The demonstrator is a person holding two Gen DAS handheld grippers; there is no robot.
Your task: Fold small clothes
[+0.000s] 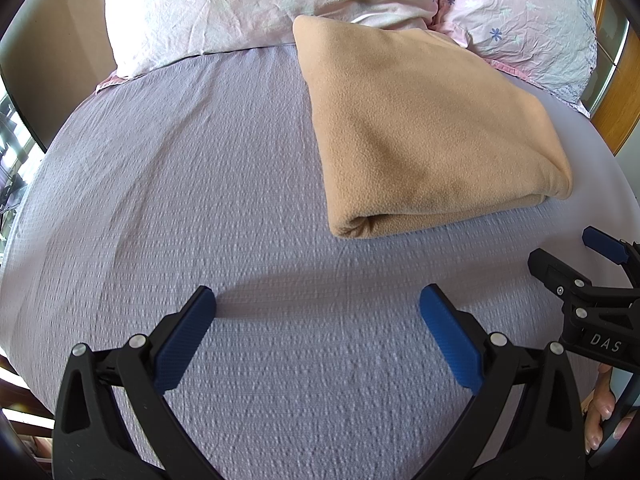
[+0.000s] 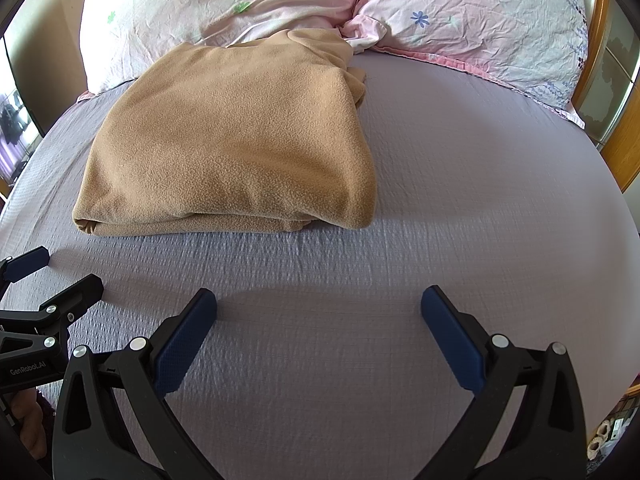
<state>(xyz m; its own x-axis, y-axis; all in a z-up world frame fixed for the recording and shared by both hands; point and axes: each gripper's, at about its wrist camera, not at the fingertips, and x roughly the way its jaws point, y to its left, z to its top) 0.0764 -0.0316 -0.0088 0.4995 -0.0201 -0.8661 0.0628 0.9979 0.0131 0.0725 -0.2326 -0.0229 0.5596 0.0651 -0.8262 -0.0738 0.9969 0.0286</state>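
A tan fleece garment (image 1: 424,132) lies folded into a thick rectangle on the lilac bed sheet (image 1: 200,184), its rolled fold edge facing me. It also shows in the right wrist view (image 2: 236,144), left of centre. My left gripper (image 1: 318,304) is open and empty above bare sheet, short of the garment and to its left. My right gripper (image 2: 319,306) is open and empty above bare sheet, short of the garment's right corner. Each gripper shows at the edge of the other's view: the right one (image 1: 592,268), the left one (image 2: 48,276).
Two pink floral pillows (image 2: 224,4) (image 2: 480,20) lie at the head of the bed behind the garment. A wooden bed frame (image 2: 624,136) runs along the right side. A wall and a window are on the left.
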